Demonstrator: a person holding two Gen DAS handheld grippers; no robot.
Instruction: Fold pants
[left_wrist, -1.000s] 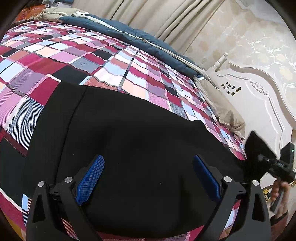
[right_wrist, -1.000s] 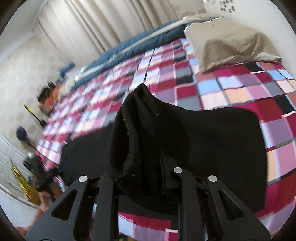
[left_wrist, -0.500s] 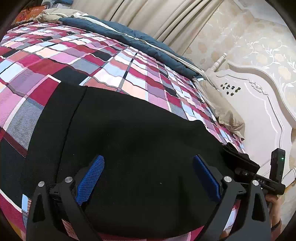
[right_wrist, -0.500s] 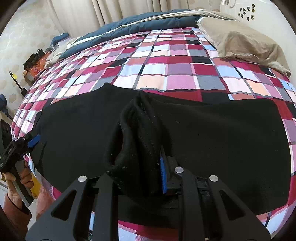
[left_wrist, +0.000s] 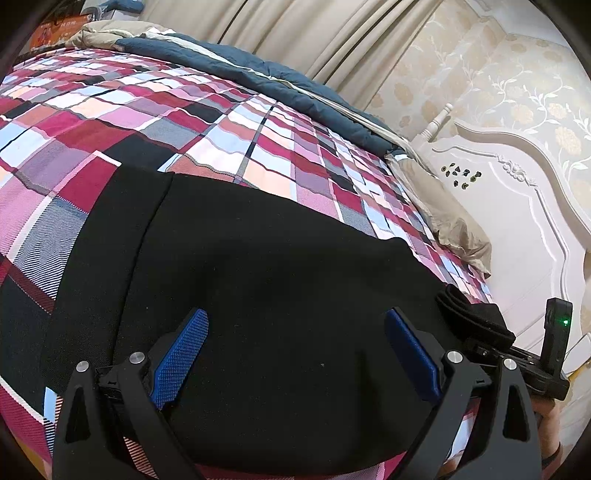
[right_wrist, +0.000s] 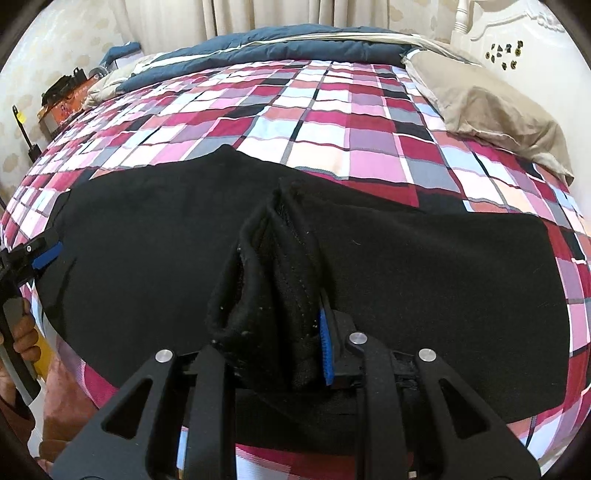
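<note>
Black pants (left_wrist: 258, 280) lie spread across the near edge of a plaid bed (left_wrist: 229, 122). My left gripper (left_wrist: 295, 354) is open, its blue pads (left_wrist: 181, 354) hovering just over the flat cloth and holding nothing. My right gripper (right_wrist: 280, 332) is shut on a bunched fold of the pants (right_wrist: 277, 266), which stands up between the fingers while the rest of the pants (right_wrist: 424, 280) lies flat. The right gripper also shows at the right edge of the left wrist view (left_wrist: 484, 339), low beside the bed. The left gripper shows at the left edge of the right wrist view (right_wrist: 40, 254).
A beige pillow (right_wrist: 491, 114) lies at the head of the bed by a white headboard (left_wrist: 517, 206). A dark blue quilt (right_wrist: 280, 48) runs along the far side in front of curtains. Clutter stands on the floor at far left (right_wrist: 59, 96).
My right gripper has come down with the bunched cloth, from raised above the bed to low at its edge. The pants now lie flatter. My left gripper has stayed open and in place.
</note>
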